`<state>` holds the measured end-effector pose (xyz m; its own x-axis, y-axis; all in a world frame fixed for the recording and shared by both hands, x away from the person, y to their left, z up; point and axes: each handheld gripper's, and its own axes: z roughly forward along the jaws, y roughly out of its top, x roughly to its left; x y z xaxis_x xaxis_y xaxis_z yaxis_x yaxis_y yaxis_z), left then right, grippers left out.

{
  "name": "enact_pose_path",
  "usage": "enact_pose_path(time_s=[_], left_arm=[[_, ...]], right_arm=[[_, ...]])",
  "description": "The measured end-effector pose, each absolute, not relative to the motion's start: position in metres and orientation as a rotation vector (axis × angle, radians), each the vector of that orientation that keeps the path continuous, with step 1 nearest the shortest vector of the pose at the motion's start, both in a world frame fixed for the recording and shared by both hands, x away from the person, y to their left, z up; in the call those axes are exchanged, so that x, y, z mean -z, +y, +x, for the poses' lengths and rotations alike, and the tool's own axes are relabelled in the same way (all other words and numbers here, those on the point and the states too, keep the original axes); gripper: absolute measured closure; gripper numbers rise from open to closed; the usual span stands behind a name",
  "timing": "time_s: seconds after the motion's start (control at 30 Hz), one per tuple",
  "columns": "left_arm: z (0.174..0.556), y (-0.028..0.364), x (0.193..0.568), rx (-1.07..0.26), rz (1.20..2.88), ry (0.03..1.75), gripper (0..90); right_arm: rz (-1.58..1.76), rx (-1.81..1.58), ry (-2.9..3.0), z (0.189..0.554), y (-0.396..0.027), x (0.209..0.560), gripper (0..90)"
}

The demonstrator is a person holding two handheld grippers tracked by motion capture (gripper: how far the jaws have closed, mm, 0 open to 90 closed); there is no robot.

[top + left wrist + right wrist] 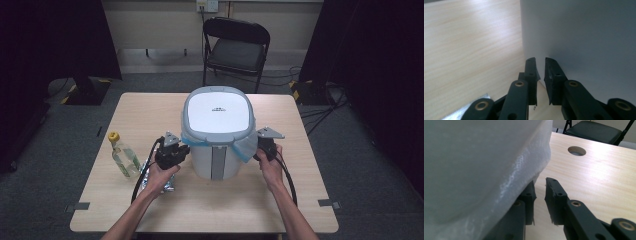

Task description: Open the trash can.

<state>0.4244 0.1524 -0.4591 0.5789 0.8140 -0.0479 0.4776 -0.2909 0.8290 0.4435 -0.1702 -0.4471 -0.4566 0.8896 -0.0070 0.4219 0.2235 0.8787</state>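
High view showed a white bin (216, 131) with a closed lid standing in the middle of the wooden bench (130, 115), a pale plastic liner (244, 148) hanging from under its rim on the right. Left claw (184, 150) sat against the bin's left side, its jaws drawn narrow with nothing between them. Right claw (260, 150) sat at the bin's right side under the liner, jaws likewise nearly together and empty. A bottle (123, 155) and crumpled foil (150, 176) lay left of the bin; a folding chair (235, 47) stood beyond the bench.
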Motion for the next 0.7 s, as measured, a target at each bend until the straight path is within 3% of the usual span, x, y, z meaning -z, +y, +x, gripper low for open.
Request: enact_pose_path(time_s=[0.23, 0.27, 0.3, 0.33, 0.4, 0.43, 0.47, 0.7], left_arm=[[0.411, 0.161, 0.46, -0.483, 1.937, 1.009, 69.1], [0.412, 0.162, 0.46, -0.488, 1.936, 1.016, 65.0], [0.412, 0.162, 0.46, -0.488, 1.936, 1.016, 61.4], [0.414, 0.165, 0.459, -0.477, 1.931, 1.028, 61.4], [0.419, 0.17, 0.46, -0.435, 1.888, 1.061, 49.9], [0.419, 0.17, 0.46, -0.435, 1.888, 1.061, 48.7], [0.42, 0.171, 0.46, -0.409, 1.874, 1.074, 48.0], [0.412, 0.173, 0.455, -0.405, 1.891, 1.031, 48.9]], right_arm=[[1.208, -1.162, 1.999, 0.429, -0.172, 0.447, 70.2], [1.208, -1.145, 2.006, 0.427, -0.172, 0.446, 64.4], [1.208, -1.145, 2.006, 0.427, -0.172, 0.446, 64.4], [1.205, -1.129, 2.004, 0.428, -0.172, 0.446, 57.8], [1.24, -1.095, 1.981, 0.432, -0.179, 0.446, 35.7], [1.24, -1.095, 1.981, 0.432, -0.179, 0.446, 35.7], [1.251, -1.04, 1.979, 0.432, -0.179, 0.449, 30.0], [1.319, -0.981, 1.981, 0.418, -0.19, 0.462, 26.0]])
